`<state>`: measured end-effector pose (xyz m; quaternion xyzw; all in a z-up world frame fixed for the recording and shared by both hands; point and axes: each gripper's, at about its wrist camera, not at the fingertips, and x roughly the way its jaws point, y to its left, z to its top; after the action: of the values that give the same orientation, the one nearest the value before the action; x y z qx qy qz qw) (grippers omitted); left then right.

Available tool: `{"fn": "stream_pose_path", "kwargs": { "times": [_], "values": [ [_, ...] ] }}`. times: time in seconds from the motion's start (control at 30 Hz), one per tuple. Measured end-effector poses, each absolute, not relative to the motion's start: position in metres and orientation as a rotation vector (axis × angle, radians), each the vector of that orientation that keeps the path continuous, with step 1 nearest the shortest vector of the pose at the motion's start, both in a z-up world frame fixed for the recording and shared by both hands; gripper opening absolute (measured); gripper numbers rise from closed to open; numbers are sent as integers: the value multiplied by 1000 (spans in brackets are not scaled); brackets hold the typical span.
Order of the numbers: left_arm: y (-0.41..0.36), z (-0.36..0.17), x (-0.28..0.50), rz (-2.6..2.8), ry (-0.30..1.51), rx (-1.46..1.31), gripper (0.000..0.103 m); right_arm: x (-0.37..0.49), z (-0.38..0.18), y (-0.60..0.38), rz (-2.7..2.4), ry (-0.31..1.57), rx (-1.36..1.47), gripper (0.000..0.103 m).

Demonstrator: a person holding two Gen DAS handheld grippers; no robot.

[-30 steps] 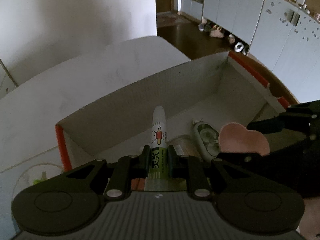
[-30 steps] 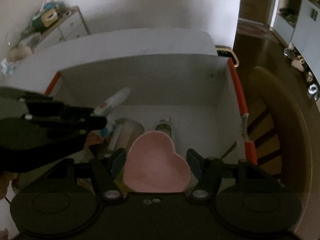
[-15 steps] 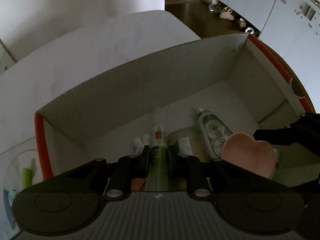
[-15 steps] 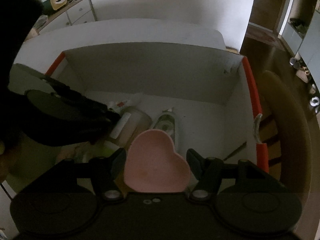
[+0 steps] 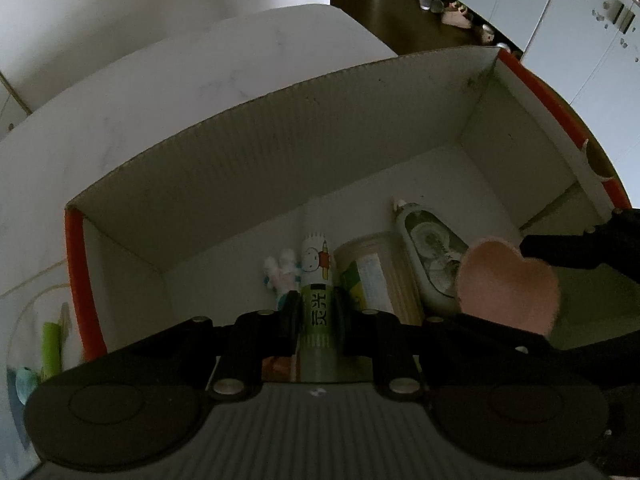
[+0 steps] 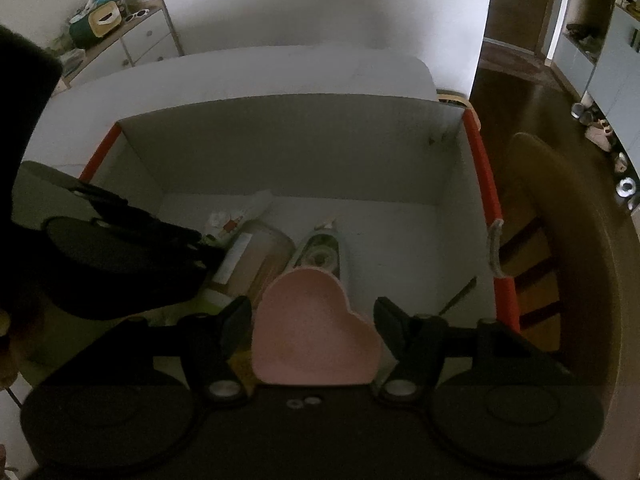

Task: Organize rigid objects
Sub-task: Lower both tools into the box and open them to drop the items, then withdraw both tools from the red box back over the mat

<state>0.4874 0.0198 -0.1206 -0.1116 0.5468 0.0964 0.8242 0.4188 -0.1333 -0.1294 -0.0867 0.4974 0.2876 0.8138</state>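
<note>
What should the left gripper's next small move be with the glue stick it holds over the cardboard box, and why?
Probably open the left gripper and let go. It is shut on the glue stick, which already reaches low inside the cardboard box, beside the lying jar and a small white toy. Whether the stick touches the floor is unclear, so a slight lowering first may help.

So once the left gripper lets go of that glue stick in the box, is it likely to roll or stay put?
The glue stick looks round and smooth, so it would probably roll if laid down. The small figurine and the cylindrical tub flank it closely and would likely stop it. It looks stiff, held by the left gripper without bending.
</note>
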Motion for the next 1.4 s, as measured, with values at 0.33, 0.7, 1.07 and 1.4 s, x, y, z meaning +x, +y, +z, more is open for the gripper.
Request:
{"fn": "stream_pose_path", "kwargs": {
  "times": [0.33, 0.7, 1.07, 1.4],
  "values": [
    [15, -105, 475, 188, 1081, -211, 18, 412, -118, -138, 617, 1034, -173, 75],
    [11, -71, 444, 144, 971, -227, 18, 387, -86, -149, 651, 971, -135, 82],
    [14, -41, 400, 109, 865, -261, 18, 357, -56, -154, 684, 902, -70, 85],
    [21, -32, 352, 101, 819, -260, 18, 325, -38, -143, 713, 829, -43, 91]
  ]
}}
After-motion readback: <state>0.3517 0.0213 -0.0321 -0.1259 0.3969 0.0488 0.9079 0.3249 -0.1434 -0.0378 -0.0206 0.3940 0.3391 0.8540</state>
